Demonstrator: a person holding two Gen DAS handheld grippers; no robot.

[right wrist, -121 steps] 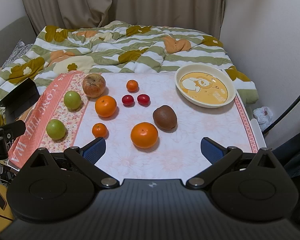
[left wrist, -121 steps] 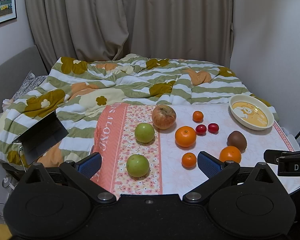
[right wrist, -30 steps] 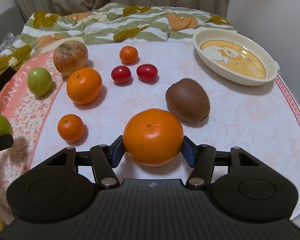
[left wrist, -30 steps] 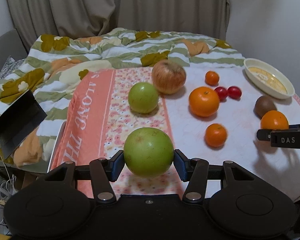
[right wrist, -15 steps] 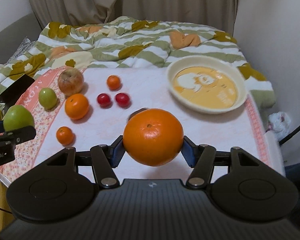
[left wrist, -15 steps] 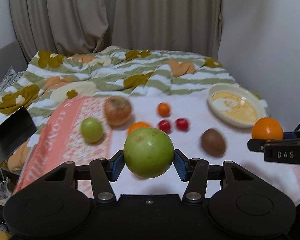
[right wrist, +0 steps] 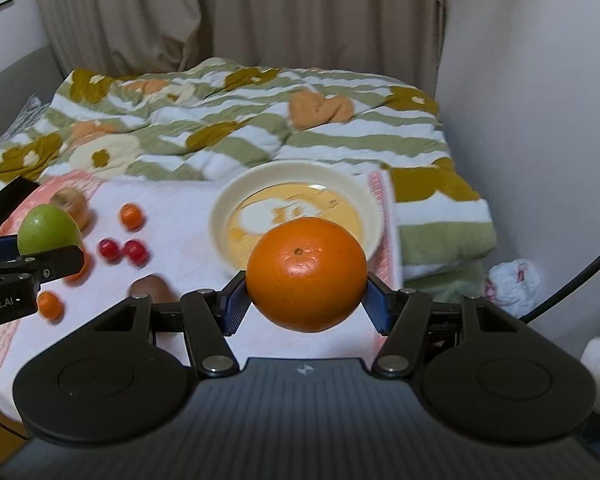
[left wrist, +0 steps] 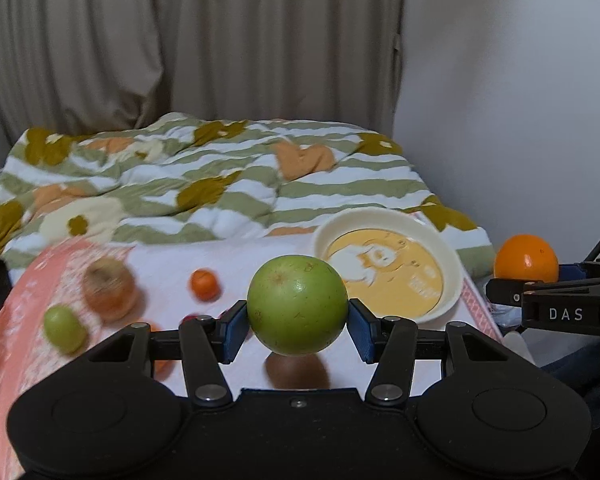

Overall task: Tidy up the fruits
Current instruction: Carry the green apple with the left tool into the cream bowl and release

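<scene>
My left gripper [left wrist: 297, 322] is shut on a green apple [left wrist: 297, 304] and holds it in the air above the table, short of the cream bowl [left wrist: 452, 264]. My right gripper [right wrist: 306, 306] is shut on a large orange [right wrist: 306, 278], lifted in front of the same bowl [right wrist: 364, 196]. The bowl has a yellow picture inside and holds no fruit. Each view shows the other gripper at its edge: the orange [left wrist: 526, 258] at the right, the green apple [right wrist: 48, 234] at the left.
Left on the tablecloth [right wrist: 180, 216] are a second green apple [left wrist: 64, 328], a reddish apple [left wrist: 108, 288], a small mandarin [left wrist: 205, 284], two cherry tomatoes [right wrist: 122, 250], a kiwi [right wrist: 152, 288] and another mandarin [right wrist: 50, 304]. A striped duvet [left wrist: 220, 184] lies behind, and a wall stands at the right.
Both grippers closed on their fruits, lifted them off the table and carried them right toward the bowl. The bowl now sits closer and more central in both views.
</scene>
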